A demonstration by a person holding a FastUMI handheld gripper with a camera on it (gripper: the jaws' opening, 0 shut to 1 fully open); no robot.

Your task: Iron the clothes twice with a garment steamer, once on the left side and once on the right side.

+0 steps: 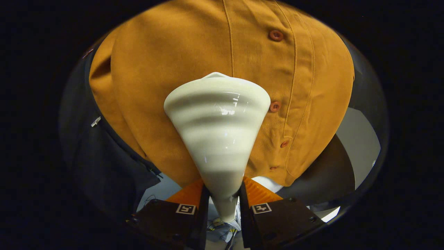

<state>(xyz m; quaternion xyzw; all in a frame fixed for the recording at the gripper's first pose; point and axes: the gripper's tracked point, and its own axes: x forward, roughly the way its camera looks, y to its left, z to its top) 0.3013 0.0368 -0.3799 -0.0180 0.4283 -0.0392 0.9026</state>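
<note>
The gripper (223, 203) points forward with its two fingers drawn close together, both pressing on the narrow neck of the garment steamer (218, 135), one from the nine o'clock side and one from the three o'clock side. The fingers (194, 205) stand roughly parallel and level with each other, and each carries a small square marker on its upper face. The steamer's wide head fans out toward twelve o'clock beyond the fingertips.
</note>
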